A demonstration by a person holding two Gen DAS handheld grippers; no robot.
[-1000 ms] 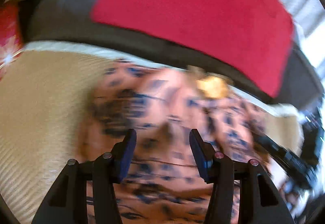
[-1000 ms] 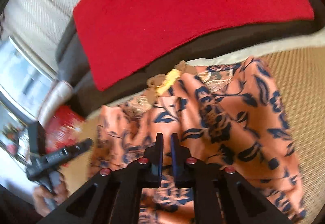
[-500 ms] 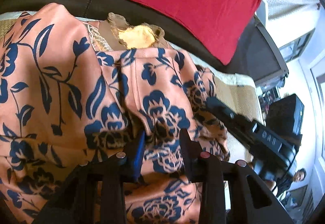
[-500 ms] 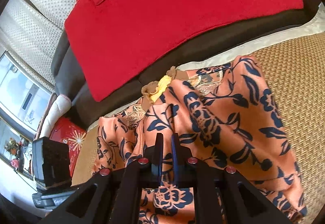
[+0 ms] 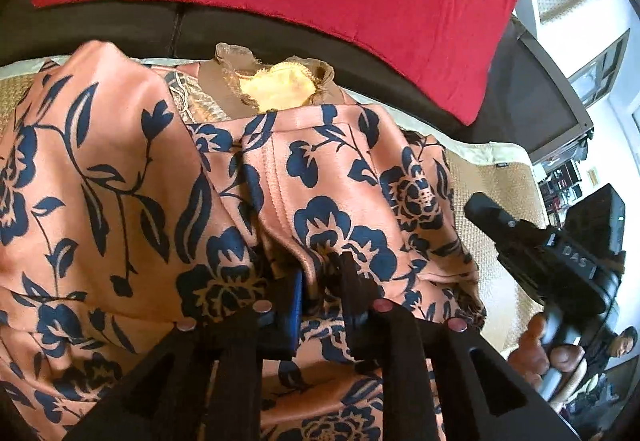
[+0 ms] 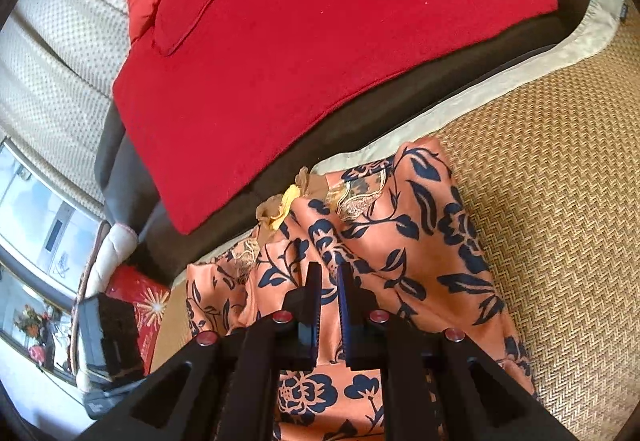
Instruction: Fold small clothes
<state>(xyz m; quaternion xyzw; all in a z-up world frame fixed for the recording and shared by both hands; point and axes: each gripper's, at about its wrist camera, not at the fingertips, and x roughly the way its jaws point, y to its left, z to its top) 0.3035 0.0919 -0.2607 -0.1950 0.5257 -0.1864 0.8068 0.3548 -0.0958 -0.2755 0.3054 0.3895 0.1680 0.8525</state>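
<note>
The left gripper (image 5: 320, 281) has just been closing its jaws, and a raised fold of the orange satin garment with dark blue flowers (image 5: 120, 169) is now pinched between them, near the middle of the cloth. The right gripper (image 6: 329, 295) is also clenched on this same garment (image 6: 420, 249); a narrow strip of the orange cloth runs up between its blue ribbed pads (image 6: 345, 305).

The garment lies crumpled on a woven straw-coloured mat (image 6: 560, 201) with a pale cloth border (image 6: 500, 81). At the far edge of the garment, a small brownish piece with a yellow lining (image 5: 280, 89) shows from under it.

Beyond the mat is a dark sofa seat (image 6: 360, 129), and on it lies a large red flat cushion (image 6: 320, 41). Far to the left in the right wrist view stands a cream dotted curtain (image 6: 52, 53), and near it a red box with a gold star pattern (image 6: 140, 301).

In the left wrist view the other gripper's black body is seen at the right, held by a person's hand (image 5: 536, 353).
</note>
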